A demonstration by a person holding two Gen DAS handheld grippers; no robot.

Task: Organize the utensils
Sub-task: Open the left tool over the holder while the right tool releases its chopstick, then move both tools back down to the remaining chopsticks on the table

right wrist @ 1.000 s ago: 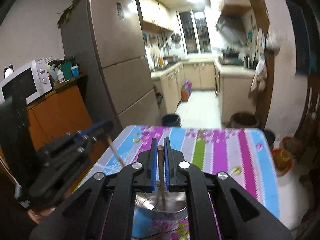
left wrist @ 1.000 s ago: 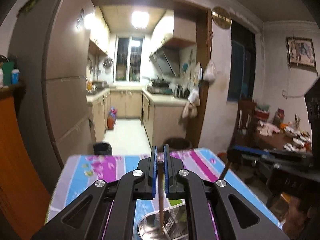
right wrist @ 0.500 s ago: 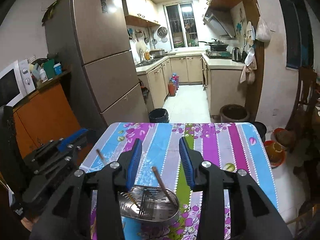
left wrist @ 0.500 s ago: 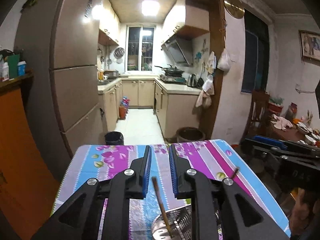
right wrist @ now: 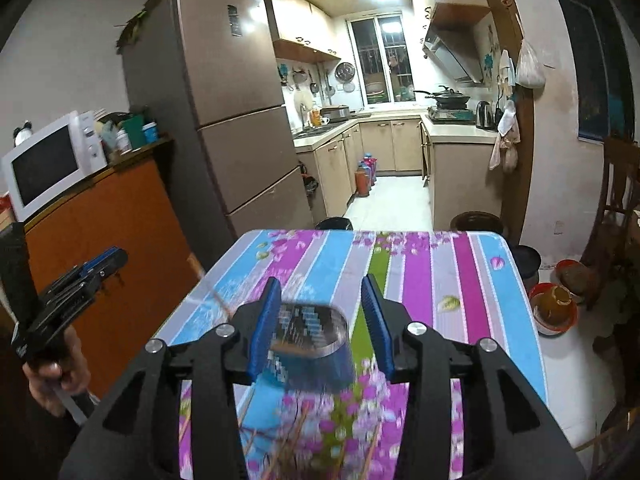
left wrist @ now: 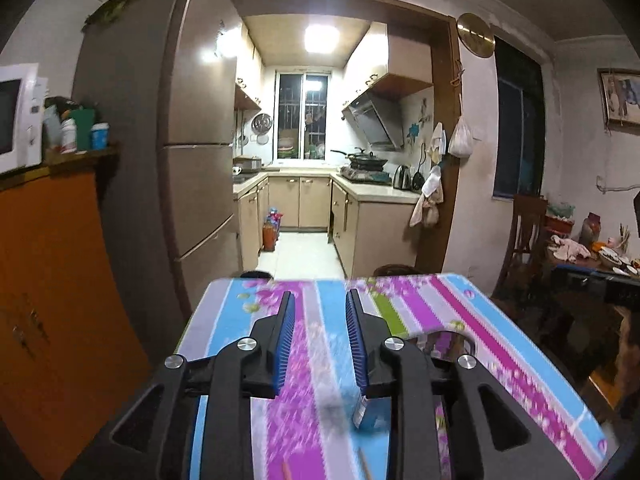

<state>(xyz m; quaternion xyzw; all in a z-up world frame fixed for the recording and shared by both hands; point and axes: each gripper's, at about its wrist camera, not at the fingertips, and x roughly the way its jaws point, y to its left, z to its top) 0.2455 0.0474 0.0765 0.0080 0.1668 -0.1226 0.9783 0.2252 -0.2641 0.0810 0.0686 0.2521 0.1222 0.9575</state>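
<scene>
My right gripper [right wrist: 322, 300] is open and empty above the striped floral tablecloth [right wrist: 424, 280]. A perforated steel utensil holder [right wrist: 308, 340] stands blurred on the table just below and between its jaws. Brown chopsticks [right wrist: 288, 440] lie blurred on the cloth near the bottom edge. My left gripper [left wrist: 320, 312] is open and empty over the same tablecloth [left wrist: 460, 320]; chopstick ends [left wrist: 364, 464] show faintly at the bottom. The left gripper also shows in the right wrist view [right wrist: 76, 280], held at the table's left side.
An orange cabinet [right wrist: 108, 240] with a microwave [right wrist: 44, 164] and a tall fridge [right wrist: 224, 120] stand left of the table. A dark bin [right wrist: 334, 224] and a brown pot [right wrist: 476, 222] sit past the far edge. Bowls [right wrist: 554, 308] lie on the floor at right.
Both grippers opened and let go of their chopsticks, which dropped into the holder. Both then pulled back, and the left one no longer shows the holder.
</scene>
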